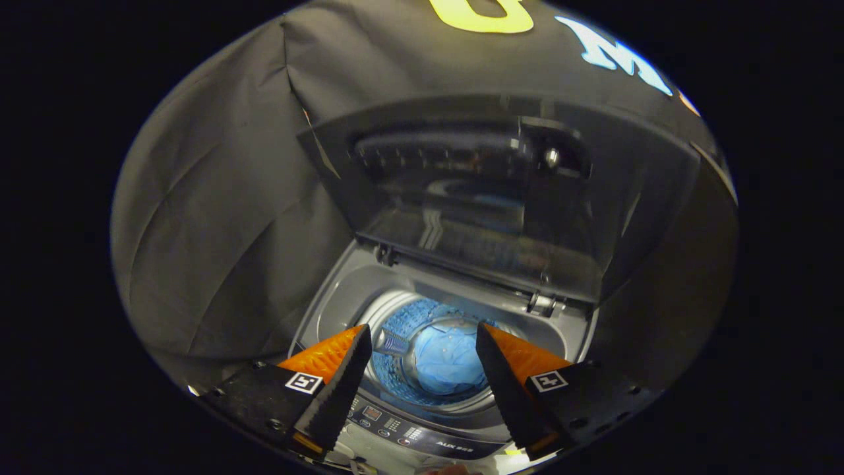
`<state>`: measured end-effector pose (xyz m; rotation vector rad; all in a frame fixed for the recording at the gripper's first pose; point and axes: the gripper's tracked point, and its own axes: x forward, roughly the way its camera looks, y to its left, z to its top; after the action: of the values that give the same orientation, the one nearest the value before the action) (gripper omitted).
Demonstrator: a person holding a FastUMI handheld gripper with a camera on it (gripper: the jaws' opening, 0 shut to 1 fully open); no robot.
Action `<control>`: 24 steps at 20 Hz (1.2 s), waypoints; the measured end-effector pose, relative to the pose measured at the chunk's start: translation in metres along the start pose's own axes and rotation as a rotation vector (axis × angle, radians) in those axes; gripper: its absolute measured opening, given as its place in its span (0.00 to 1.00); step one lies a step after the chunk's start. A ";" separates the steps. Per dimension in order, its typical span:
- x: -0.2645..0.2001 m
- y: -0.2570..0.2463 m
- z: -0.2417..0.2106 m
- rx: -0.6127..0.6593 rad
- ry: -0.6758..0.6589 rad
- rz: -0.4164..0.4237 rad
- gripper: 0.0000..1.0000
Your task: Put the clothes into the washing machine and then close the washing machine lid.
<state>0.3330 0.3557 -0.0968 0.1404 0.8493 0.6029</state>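
The washing machine (pixel 455 290) stands with its lid (pixel 475 198) raised upright at twelve o'clock, the drum (pixel 395 316) open below it. A blue garment (pixel 445 359) lies at the drum's bottom, and at six o'clock sits the control panel (pixel 409 429). The gripper (pixel 422 343) hangs above the drum, fingers spread wide and holding nothing.

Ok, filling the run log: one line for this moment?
gripper: open, empty, above drum | blue garment: in drum | lid: up | next: close lid
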 end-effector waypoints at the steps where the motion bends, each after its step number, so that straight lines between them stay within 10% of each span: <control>1: -0.008 -0.004 0.006 -0.021 -0.018 -0.006 0.98; 12: -0.088 0.007 0.147 -0.011 -0.284 0.026 0.98; 24: -0.023 -0.057 0.200 0.173 -0.233 -0.147 0.98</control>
<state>0.4946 0.3192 0.0307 0.2974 0.6774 0.3664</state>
